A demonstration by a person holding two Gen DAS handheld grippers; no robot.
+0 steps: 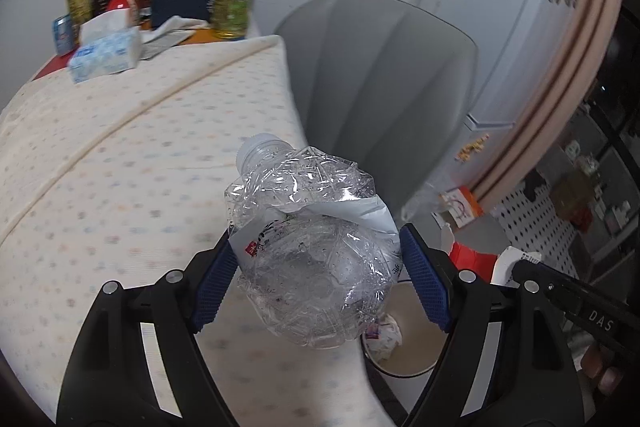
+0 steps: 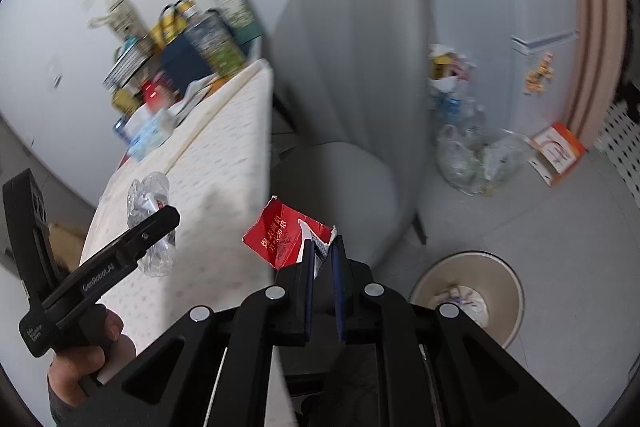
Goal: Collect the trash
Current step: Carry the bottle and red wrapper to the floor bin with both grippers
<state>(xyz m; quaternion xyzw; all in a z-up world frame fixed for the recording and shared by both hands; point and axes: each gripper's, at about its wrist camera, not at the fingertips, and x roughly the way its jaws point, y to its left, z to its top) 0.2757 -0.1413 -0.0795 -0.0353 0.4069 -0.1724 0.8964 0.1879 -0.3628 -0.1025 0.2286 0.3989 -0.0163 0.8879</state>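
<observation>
Dotted tablecloth point(image 1: 100, 155); L gripper point(image 1: 318, 267) clamps crushed bottle point(image 1: 316, 247), R gripper point(image 2: 322, 259) pinches red carton point(image 2: 280, 239).

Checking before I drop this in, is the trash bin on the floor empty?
No, the bin already holds a crumpled wad of paper at its bottom.

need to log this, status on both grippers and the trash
Left gripper shut on crushed bottle. Right gripper shut on red carton. Bin below, paper wad inside. Nothing in the way.
</observation>
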